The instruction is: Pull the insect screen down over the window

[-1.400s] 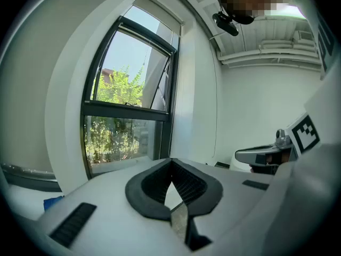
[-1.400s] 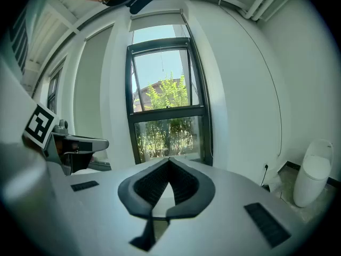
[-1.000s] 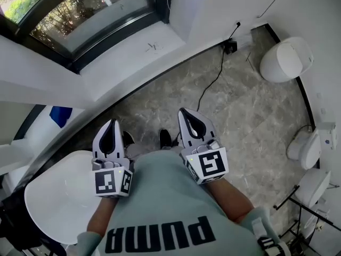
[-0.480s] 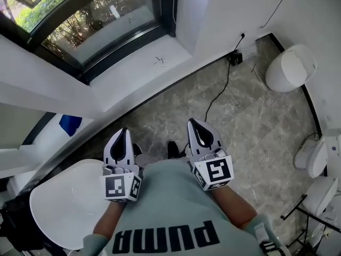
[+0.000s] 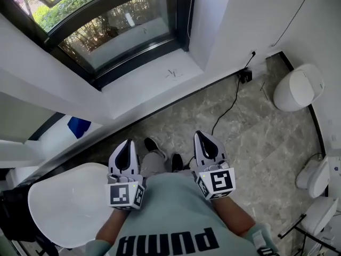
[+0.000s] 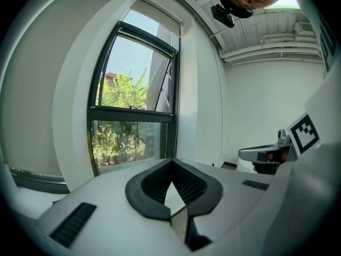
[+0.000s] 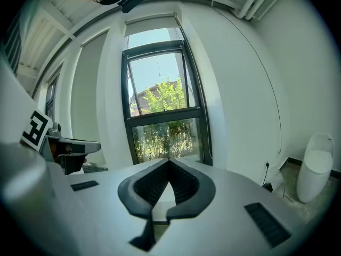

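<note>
Nearest the camera, the person's torso fills the bottom of the head view, with both grippers held out in front at waist height, side by side and apart. The left gripper has its jaws fully closed, tips meeting, with nothing between them. The right gripper is likewise closed and empty. Both point forward toward the window.

A white rounded seat stands at the near left, just beside the left gripper. The person's shoes rest on the grey marbled floor. A black cable runs across the floor to a wall socket at the far right. A white rounded fixture stands against the right wall.

Beyond the floor lies the white sill, then the dark-framed window, with greenery outside. The insect screen shows only as a pale strip across the top of the window recess, well above both grippers; the glass below it is uncovered.
</note>
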